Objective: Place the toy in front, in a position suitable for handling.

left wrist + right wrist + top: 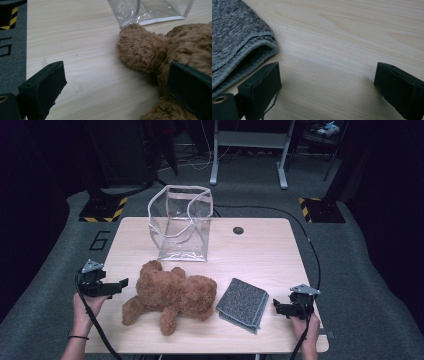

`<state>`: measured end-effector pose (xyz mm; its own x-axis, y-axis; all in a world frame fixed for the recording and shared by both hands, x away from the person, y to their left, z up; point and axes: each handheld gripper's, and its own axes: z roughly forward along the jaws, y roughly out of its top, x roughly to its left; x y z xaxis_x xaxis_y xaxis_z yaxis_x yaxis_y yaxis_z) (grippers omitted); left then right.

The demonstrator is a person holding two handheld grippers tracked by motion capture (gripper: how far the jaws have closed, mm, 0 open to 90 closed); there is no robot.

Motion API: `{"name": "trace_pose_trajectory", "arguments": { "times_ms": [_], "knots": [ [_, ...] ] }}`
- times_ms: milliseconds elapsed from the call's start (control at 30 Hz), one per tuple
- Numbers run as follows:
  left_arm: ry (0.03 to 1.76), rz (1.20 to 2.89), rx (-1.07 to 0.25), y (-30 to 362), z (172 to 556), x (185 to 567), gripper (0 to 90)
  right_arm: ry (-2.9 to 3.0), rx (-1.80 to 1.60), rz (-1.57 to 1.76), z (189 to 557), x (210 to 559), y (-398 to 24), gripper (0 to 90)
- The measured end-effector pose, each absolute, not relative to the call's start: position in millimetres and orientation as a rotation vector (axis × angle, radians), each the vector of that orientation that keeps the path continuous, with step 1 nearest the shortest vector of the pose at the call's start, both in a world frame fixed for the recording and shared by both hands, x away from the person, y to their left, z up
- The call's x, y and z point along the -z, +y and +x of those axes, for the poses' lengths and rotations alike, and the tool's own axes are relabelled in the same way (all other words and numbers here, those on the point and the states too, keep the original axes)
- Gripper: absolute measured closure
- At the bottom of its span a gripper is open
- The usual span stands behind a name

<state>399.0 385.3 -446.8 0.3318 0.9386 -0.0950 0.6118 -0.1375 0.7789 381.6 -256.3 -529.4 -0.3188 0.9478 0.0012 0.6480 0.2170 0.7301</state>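
Note:
A brown teddy bear (172,295) lies on its side on the wooden table (260,250), near the front. Behind it stands a clear plastic bag (180,222), mouth open upward. A folded grey towel (243,304) lies to the bear's right. My left gripper (121,284) hovers open just left of the bear. In the left gripper view, the open left gripper (117,75) has the bear (155,50) against its right jaw and the bag (150,12) beyond. My right gripper (276,307) stands open right of the towel. In the right gripper view, the open right gripper (327,75) has the towel (234,37) beside its left jaw.
A dark round hole (238,230) sits in the tabletop at the back right. A black cable (310,245) runs along the table's right edge. Grey carpet with a "6" marking (100,240) surrounds the table, and a white frame (249,150) stands behind it.

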Motion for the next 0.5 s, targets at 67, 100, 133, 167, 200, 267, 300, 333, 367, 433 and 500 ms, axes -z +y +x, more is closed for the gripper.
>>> {"name": "trace_pose_trajectory", "arguments": {
  "times_ms": [67,100,133,167,200,267,300,333,367,433,500],
  "knots": [
    [1.363,1.85,-0.527,383,402,444,2.4,2.047,-0.889,1.472,382,529,-256,6.6],
    [1.362,1.845,-0.53,382,405,444,2.4,2.047,-0.889,1.473,382,529,-256,6.6],
    [1.359,1.857,-0.517,381,406,442,2.5,2.047,-0.889,1.472,382,529,-256,6.6],
    [1.356,1.864,-0.519,379,408,441,2.6,2.047,-0.889,1.473,382,529,-256,6.6],
    [1.351,1.865,-0.516,378,410,440,2.6,2.048,-0.889,1.472,382,529,-256,6.6],
    [1.343,1.869,-0.506,376,415,437,2.6,2.048,-0.889,1.472,382,529,-256,6.5],
    [1.342,1.86,-0.507,374,417,436,2.6,2.048,-0.889,1.473,382,529,-256,6.4],
    [1.342,1.86,-0.507,374,417,436,2.6,2.047,-0.889,1.473,382,529,-256,6.5],
    [1.331,1.855,-0.501,372,421,432,2.8,2.048,-0.888,1.474,382,529,-256,6.5],
    [1.322,1.851,-0.507,370,425,428,3.4,2.047,-0.888,1.474,382,529,-256,6.5],
    [1.312,1.855,-0.501,367,430,425,3.5,2.047,-0.889,1.475,382,529,-256,6.5]
  ]
}}
